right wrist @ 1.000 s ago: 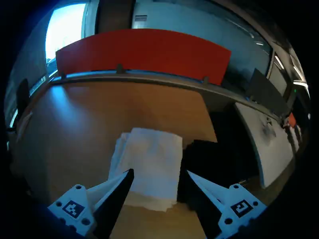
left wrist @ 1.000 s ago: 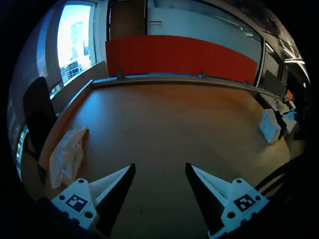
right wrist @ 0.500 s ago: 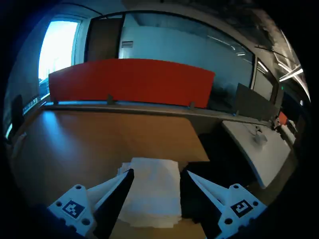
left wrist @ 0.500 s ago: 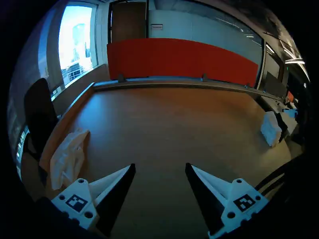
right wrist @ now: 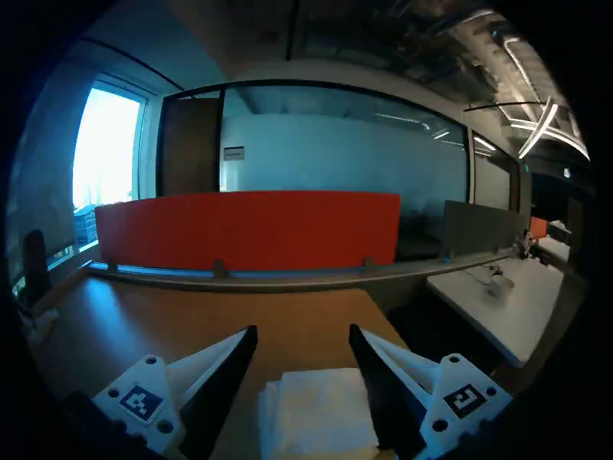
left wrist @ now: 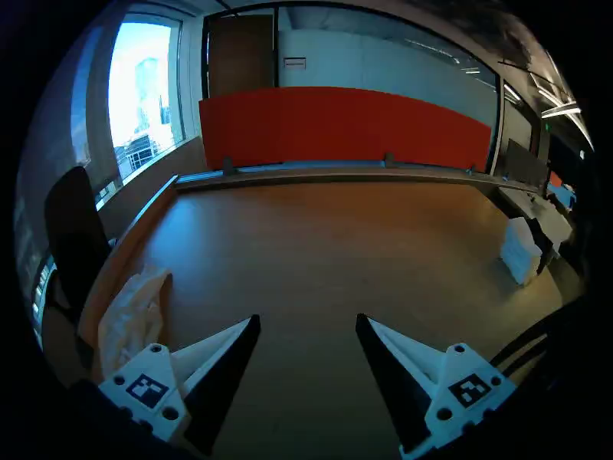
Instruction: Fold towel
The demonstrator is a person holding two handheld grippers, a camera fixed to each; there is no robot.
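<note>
Evidently the left gripper (left wrist: 306, 318) hangs with its fingers spread wide and nothing between them, over a bare stretch of the broad orange-brown wooden tabletop (left wrist: 329, 230). The right gripper (right wrist: 303, 330) is likewise wide apart and empty. It is poised just above the neat stack of folded white towels (right wrist: 322, 414), which lies between and below its fingers, apparently without touching them. The stack sits near the tabletop's right edge, a sensible spot for finished work, out of the folding area, and I judge it set down and let go. The crumpled cream-coloured towel (left wrist: 130, 314) lies unfolded at the tabletop's left edge, well apart from the stack and probably next in line.

The left gripper view gives the layout. The crumpled cream-coloured towel and the stack of folded white towels (left wrist: 523, 249) lie at opposite sides, with a black chair back (left wrist: 73, 230) beyond the left edge. The right gripper view gives the stack close up, with its squared layers, and a white desk (right wrist: 498, 303) off to the right. A long red partition panel (right wrist: 245, 230) stands along the tabletop's far edge.
</note>
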